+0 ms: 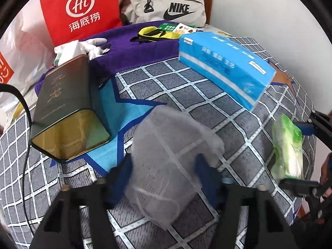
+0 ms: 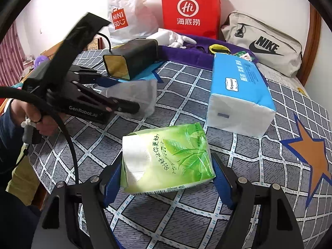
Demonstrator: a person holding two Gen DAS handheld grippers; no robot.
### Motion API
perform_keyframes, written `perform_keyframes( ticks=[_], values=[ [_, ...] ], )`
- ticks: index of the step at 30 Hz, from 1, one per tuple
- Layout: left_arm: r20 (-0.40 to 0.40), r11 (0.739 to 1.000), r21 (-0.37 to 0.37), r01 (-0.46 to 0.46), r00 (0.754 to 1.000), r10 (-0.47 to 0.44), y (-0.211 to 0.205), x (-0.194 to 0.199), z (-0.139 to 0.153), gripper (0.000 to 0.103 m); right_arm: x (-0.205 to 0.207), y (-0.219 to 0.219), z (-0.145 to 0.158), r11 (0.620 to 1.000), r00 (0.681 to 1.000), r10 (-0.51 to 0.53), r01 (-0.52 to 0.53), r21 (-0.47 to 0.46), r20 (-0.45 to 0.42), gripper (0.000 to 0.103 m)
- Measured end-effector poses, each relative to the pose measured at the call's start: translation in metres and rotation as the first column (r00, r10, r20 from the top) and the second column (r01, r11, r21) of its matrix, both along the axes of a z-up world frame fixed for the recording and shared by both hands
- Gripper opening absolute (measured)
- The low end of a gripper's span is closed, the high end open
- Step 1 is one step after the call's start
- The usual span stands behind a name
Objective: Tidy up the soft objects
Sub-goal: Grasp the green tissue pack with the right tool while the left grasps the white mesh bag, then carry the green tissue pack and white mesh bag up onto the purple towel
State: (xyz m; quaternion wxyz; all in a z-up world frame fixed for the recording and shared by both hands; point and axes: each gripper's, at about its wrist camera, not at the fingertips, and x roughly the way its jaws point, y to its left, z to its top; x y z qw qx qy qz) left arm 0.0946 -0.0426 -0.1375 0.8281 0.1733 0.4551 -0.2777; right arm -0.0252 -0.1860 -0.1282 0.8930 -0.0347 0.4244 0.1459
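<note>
Reference item: the blue tissue pack (image 2: 238, 87), lying flat on the checked bed sheet (image 2: 269, 197).

1. Far left of the blue tissue pack, a person's hand (image 2: 35, 118) grips the handle of the left claw (image 1: 165, 166). The claw points downward toward the bed. Its blue pads (image 1: 124, 172) are clamped on a translucent white bag (image 1: 170, 141), one pad on each side. The bag sits between the pads and extends forward beyond the claw tips. It is blurred, so its contents cannot be identified.

2. Behind the left claw, and left of the blue tissue pack, a dark rectangular tin (image 2: 132, 58) lies on its side with its gold end facing outward. A white plastic carrier bag (image 2: 128, 10) stands against the wall behind it.

3. Behind the blue tissue pack, a purple towel (image 2: 186, 58) covers the bed. A white glove (image 2: 178, 39) lies on it. A red paper bag (image 2: 191, 10) stands upright at the wall.

4. In front of the blue tissue pack, near but not touching it, the right claw (image 2: 167, 170) is closed on a green tissue pack (image 2: 176, 151). Each pad presses one side of the pack, which fills the gap and projects forward.

5. Behind and right of the blue tissue pack, a grey pouch (image 2: 263, 45) rests at the headboard.
</note>
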Motion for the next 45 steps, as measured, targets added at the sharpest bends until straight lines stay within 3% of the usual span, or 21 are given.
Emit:
perform_keyframes(
  ticks=[4, 8, 24, 38, 45],
  values=[
    [0.018, 0.999, 0.015, 0.040, 0.999, -0.040, -0.001, -0.011, 0.003, 0.020, -0.001, 0.001, 0.000, 1.000, 1.000, -0.001, 0.001, 0.003, 0.002, 0.077],
    [0.052, 0.998, 0.038, 0.058, 0.997, -0.060, -0.002, -0.021, 0.008, 0.009, -0.002, 0.003, 0.001, 1.000, 1.000, 0.002, -0.002, 0.009, 0.006, 0.077],
    [0.083, 0.997, -0.080, -0.023, 0.996, 0.030, 0.024, -0.019, 0.057, 0.009, 0.009, -0.002, 0.020, 0.998, 0.999, -0.051, 0.051, 0.024, 0.018, 0.077],
    [0.139, 0.988, -0.114, -0.105, 0.983, 0.120, 0.047, 0.005, 0.103, 0.009, 0.025, -0.011, 0.078, 0.998, 0.991, -0.054, 0.049, 0.047, 0.122, 0.077],
    [0.142, 0.979, -0.128, -0.159, 0.974, 0.177, 0.059, 0.037, 0.127, 0.009, 0.060, -0.028, 0.100, 0.993, 0.985, -0.106, 0.099, 0.059, 0.134, 0.077]
  ],
)
